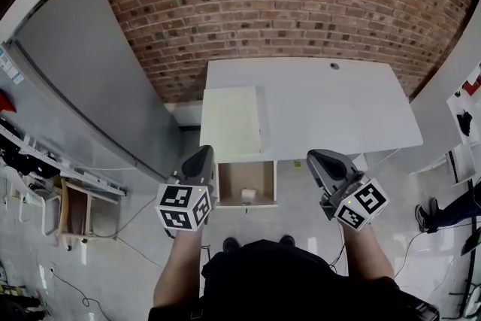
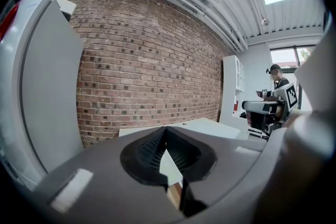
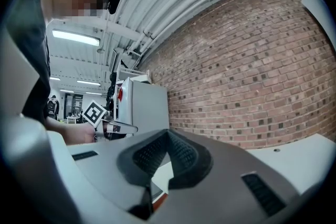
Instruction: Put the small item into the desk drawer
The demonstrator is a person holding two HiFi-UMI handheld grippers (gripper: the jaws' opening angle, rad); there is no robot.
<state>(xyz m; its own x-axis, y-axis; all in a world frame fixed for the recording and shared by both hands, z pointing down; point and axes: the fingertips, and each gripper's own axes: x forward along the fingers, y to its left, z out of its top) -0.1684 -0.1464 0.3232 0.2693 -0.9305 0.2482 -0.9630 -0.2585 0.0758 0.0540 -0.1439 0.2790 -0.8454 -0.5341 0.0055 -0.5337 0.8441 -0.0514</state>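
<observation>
Small white item (image 1: 248,195) inside open desk drawer (image 1: 234,177), near its front wall

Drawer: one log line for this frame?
drawer open | item inside | left gripper shut, empty | right gripper shut, empty

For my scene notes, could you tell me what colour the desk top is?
The desk top is white, best seen in the head view.

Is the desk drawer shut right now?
No, the drawer stands pulled out from under the white desk, its inside open to view with a small white item in it.
</observation>
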